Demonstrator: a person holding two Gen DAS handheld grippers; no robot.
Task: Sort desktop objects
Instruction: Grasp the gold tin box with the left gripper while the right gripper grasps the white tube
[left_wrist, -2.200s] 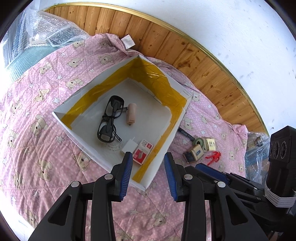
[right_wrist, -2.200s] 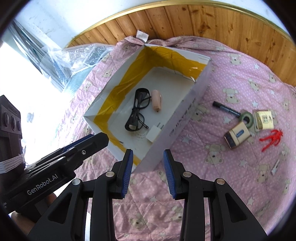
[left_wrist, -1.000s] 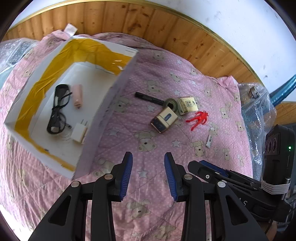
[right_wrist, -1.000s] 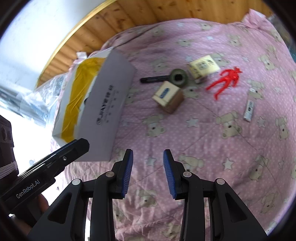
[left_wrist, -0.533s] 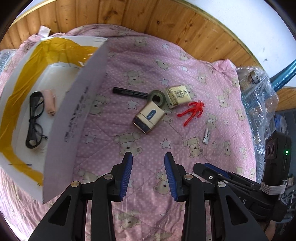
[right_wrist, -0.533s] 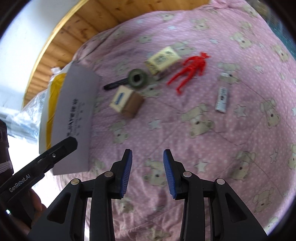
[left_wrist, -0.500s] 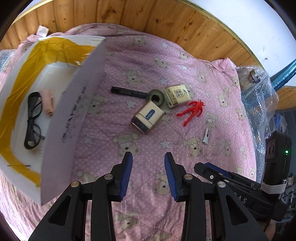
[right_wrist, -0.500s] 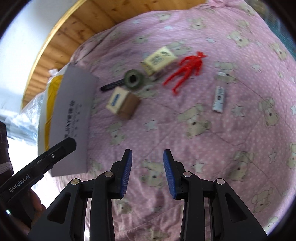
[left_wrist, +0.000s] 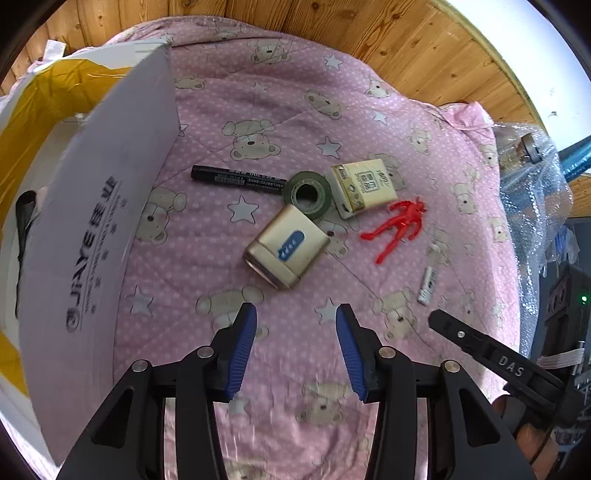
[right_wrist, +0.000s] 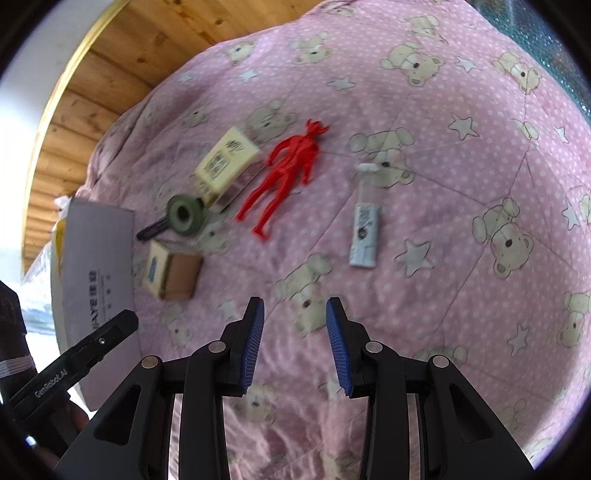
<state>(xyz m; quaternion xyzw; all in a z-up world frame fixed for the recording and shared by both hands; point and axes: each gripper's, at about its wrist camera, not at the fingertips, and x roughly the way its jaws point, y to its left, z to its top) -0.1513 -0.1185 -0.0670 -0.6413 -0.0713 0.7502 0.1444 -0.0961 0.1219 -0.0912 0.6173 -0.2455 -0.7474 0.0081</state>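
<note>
Pink quilt (left_wrist: 280, 110) carried clutter; box (left_wrist: 99, 229) wall hid its contents; both hand-held grippers (left_wrist: 291, 347) (right_wrist: 295, 341) spread, empty.

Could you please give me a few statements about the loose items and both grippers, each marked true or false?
1. The left gripper is open and holds nothing. True.
2. The right gripper is shut on the red figure. False: it is open and empty, and the figure lies on the quilt.
3. The tape roll lies at one end of the black pen. True.
4. The gold box is inside the white box. False: it lies on the quilt, outside it.
5. The small tube lies apart from the other items. True.
</note>
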